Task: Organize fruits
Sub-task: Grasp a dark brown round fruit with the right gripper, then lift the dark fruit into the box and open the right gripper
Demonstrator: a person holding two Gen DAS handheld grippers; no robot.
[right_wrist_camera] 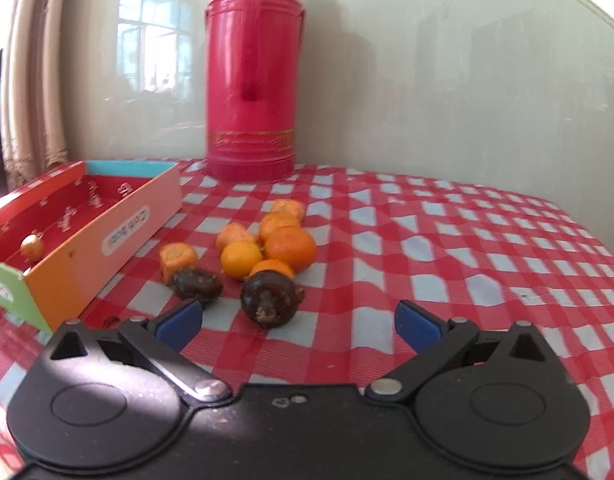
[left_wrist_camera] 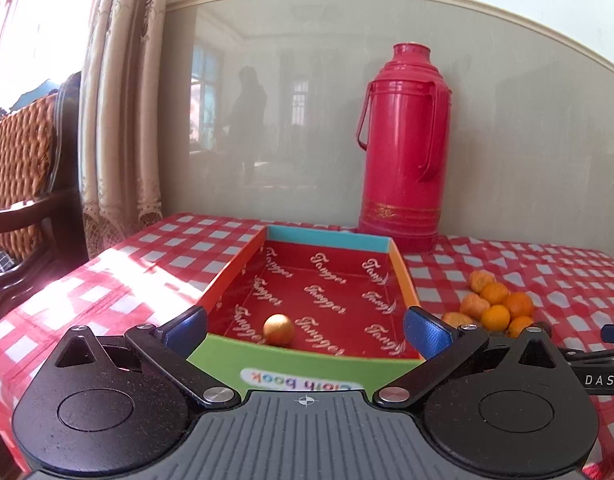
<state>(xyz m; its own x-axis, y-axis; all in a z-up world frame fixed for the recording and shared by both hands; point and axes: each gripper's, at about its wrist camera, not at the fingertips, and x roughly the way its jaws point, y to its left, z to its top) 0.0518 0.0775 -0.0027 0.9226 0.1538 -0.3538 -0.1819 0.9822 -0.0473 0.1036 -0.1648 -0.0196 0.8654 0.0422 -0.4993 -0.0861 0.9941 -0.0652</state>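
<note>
A colourful shallow box (left_wrist_camera: 327, 240) with a red lining stands on the checked table; one small golden fruit (left_wrist_camera: 279, 330) lies inside near its front wall. My left gripper (left_wrist_camera: 305, 326) is open and empty, its blue pads (left_wrist_camera: 187, 330) spread just before the box front. In the right wrist view the box (right_wrist_camera: 119, 240) is at the left with the fruit (right_wrist_camera: 31, 246) inside. A pile of several oranges (right_wrist_camera: 267, 240) and two dark fruits (right_wrist_camera: 271, 294) lies ahead of my right gripper (right_wrist_camera: 299, 320), which is open and empty.
A tall red thermos (left_wrist_camera: 403, 148) stands against the wall behind the box; it also shows in the right wrist view (right_wrist_camera: 251, 76). The oranges (left_wrist_camera: 495, 304) lie right of the box. A wooden wicker chair (left_wrist_camera: 23, 184) and curtain (left_wrist_camera: 123, 112) are at the left.
</note>
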